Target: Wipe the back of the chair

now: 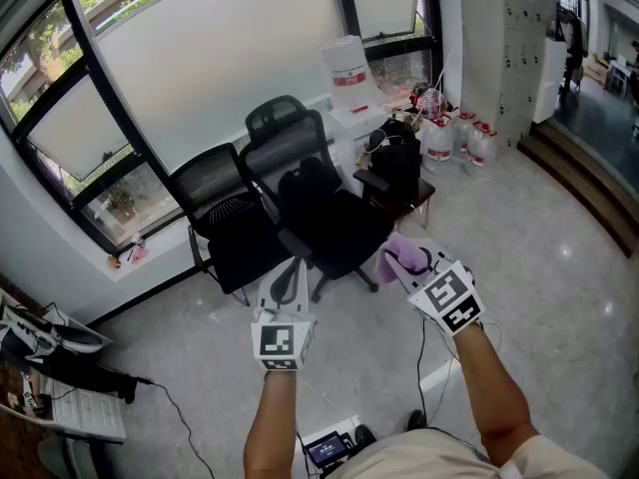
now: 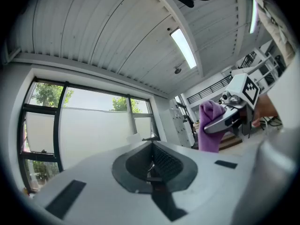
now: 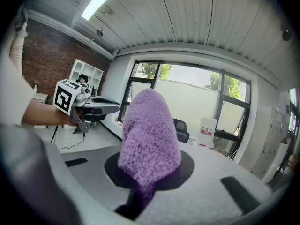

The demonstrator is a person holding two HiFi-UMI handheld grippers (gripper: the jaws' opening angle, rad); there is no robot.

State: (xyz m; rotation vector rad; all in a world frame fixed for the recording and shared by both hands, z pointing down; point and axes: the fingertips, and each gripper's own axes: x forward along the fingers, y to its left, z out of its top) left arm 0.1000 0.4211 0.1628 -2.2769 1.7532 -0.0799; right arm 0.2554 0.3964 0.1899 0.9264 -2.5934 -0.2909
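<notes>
Two black office chairs stand by the window. The nearer chair [image 1: 329, 218] has a mesh back [image 1: 290, 148], and the other chair [image 1: 222, 203] is to its left. My right gripper [image 1: 417, 265] is shut on a purple cloth [image 1: 395, 250], held in the air just right of the nearer chair's seat and apart from its back. In the right gripper view the cloth [image 3: 150, 130] stands up fluffy out of the jaws and hides most of the chair [image 3: 182, 134]. My left gripper [image 1: 290, 269] hovers in front of the chairs, shut with nothing in it. In the left gripper view the jaws meet flat.
A black bag [image 1: 397, 163] sits on a small table [image 1: 421, 206] right of the chairs. Water jugs [image 1: 439, 140] and white boxes [image 1: 349, 73] stand behind it, with lockers [image 1: 504, 38] beyond. A step [image 1: 584, 183] runs at the right. Cables and a device [image 1: 329, 449] lie at my feet.
</notes>
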